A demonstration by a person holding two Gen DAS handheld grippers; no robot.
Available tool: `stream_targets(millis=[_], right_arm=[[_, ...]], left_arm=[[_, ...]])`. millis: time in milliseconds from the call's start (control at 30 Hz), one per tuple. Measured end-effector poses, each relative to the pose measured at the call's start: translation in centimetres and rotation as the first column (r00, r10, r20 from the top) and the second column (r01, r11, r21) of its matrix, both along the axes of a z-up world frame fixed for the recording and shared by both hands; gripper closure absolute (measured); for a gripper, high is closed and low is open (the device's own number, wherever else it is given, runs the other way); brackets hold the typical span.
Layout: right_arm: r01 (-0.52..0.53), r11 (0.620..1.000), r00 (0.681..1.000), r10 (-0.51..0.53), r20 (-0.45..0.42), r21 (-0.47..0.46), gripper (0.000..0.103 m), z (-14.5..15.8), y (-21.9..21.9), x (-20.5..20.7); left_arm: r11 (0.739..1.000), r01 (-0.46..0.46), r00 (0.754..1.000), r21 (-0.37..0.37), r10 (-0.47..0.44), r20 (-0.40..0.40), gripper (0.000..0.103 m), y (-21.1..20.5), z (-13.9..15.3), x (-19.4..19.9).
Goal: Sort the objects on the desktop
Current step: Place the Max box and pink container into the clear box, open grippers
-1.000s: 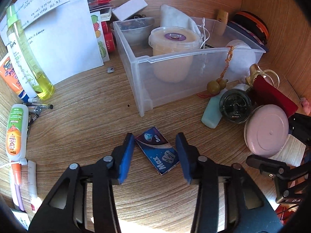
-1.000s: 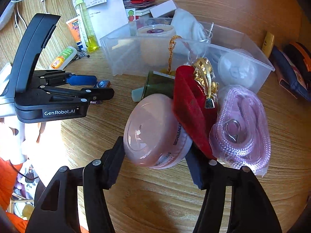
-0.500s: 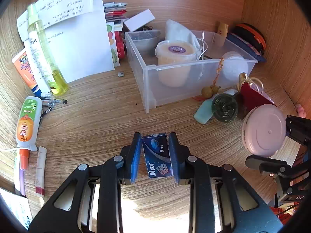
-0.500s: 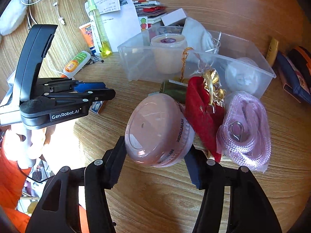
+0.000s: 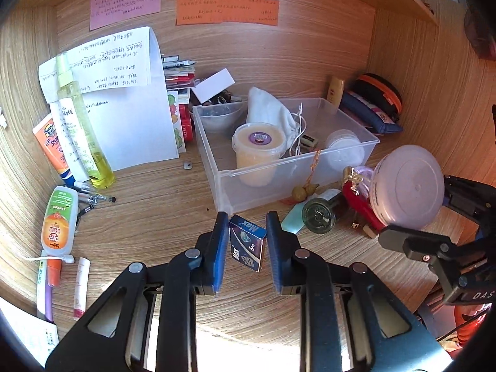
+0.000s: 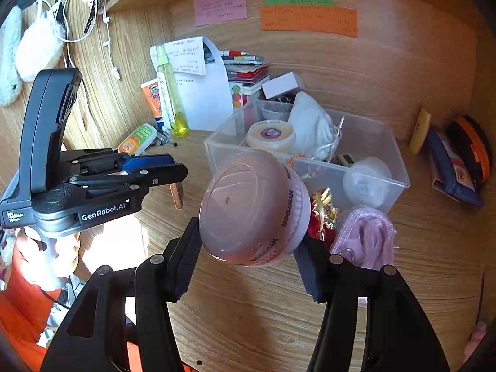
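While tilted downward — both grippers point(image 5: 247, 241) point(image 6: 248, 266) loaded

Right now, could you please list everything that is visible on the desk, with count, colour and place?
clear bin: 1, transparent, desk centre
lidded tub: 1, cream, inside bin
white pouch: 1, inside bin, at back
spray bottle: 1, yellow-green, left, upright
sunscreen tube: 1, orange, left
repellent bottle: 1, white-orange, lying left
white paper: 1 folded sheet, leaning at back
sticky notes: 3, pink, green, orange, back wall
red pouch: 1, right of bin
blue packet: 1, in left gripper jaws
pink round case: 1, in right gripper jaws
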State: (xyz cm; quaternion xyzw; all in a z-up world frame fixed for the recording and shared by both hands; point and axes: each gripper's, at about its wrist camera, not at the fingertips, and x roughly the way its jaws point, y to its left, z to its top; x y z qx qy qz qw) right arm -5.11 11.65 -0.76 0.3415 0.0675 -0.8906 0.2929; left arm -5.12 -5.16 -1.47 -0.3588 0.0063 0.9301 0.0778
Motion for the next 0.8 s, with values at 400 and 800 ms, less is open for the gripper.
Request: stream_targets(millis=[400,800], right_arm=[[0.095,0.995,0.995,-0.095,-0.032,-0.014,0.05,1.9,2.8,-3.1],[0.14,0.99,0.99,-0.14,0.003,-0.01,0.05,1.9,3.7,-7.8]], left_arm=[[0.999,0.015,0.999,0.042,-0.012,-0.053,0.079,0.2,3.1,-1.5],[0.998,0.022,0.997,0.067,-0.017,-0.075,0.079,0.0,4.6,-5.3]])
